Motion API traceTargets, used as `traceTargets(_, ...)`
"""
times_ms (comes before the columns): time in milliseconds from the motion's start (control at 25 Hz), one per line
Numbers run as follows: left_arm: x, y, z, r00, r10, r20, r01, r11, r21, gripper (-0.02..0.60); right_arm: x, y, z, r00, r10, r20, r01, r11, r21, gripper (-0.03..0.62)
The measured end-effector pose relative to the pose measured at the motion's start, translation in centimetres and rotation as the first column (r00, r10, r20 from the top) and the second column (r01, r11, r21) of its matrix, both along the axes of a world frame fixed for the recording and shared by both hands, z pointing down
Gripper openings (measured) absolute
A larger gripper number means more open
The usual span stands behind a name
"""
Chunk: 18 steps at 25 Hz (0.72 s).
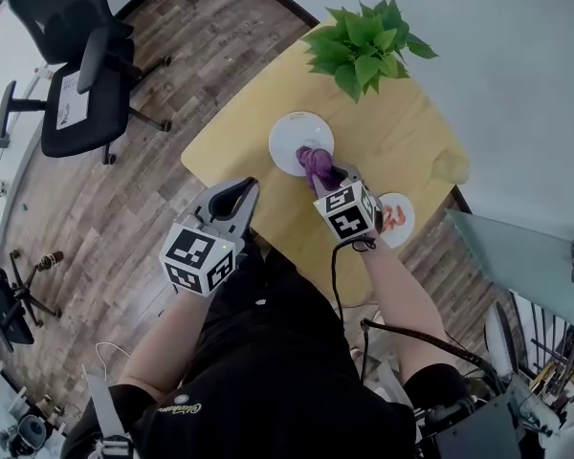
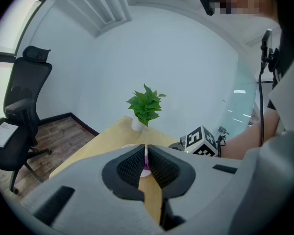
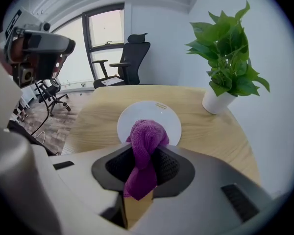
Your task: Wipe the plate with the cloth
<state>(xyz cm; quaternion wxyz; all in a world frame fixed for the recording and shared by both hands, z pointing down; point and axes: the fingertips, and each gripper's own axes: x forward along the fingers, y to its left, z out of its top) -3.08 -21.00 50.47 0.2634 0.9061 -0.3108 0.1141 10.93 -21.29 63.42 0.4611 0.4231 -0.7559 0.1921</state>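
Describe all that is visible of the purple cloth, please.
The purple cloth looks like soft, textured fabric bunched into a rounded lump. The right gripper is shut on its middle: the lump sticks out ahead and a loose tail hangs behind the jaws. It is over the near edge of the white plate; contact is unclear.

Pale wooden table (image 1: 402,142) with rounded corners, black office chair (image 1: 77,84) on grey-brown wood-plank floor (image 1: 105,228), plain pale walls (image 1: 517,55) with dark skirting, tall window (image 3: 108,38) bright with daylight, green potted plant (image 1: 364,41) on the table
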Motion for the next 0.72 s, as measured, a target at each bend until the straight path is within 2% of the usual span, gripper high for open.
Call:
traceTargets(160, 0.1, 0.0, 0.0, 1.0, 0.002, 0.005, -0.002, 1.0, 0.001, 0.006, 2.6, -3.9, -1.1, 0.998, 0.058, -0.027, -0.057, 0.997, 0.058, 0.091)
traceTargets(320, -0.1, 0.3, 0.1, 1.0, 0.001, 0.012, -0.001, 1.0, -0.002, 0.006, 5.5, -7.2, -0.7, 0.991, 0.093, -0.097, -0.087, 0.995, 0.057, 0.091)
traceTargets(440, -0.5, 0.4, 0.2, 1.0, -0.006, 0.016, 0.006, 1.0, -0.004, 0.006, 6.0, -7.3, -0.3, 0.989, 0.077, -0.127, -0.072, 0.996, 0.043, 0.091)
traceTargets(720, -0.7, 0.1, -0.1, 1.0, -0.014, 0.009, 0.014, 1.0, 0.002, 0.006, 4.8, -4.7, -0.5, 0.993, 0.053, -0.107, -0.049, 0.998, 0.039, 0.091)
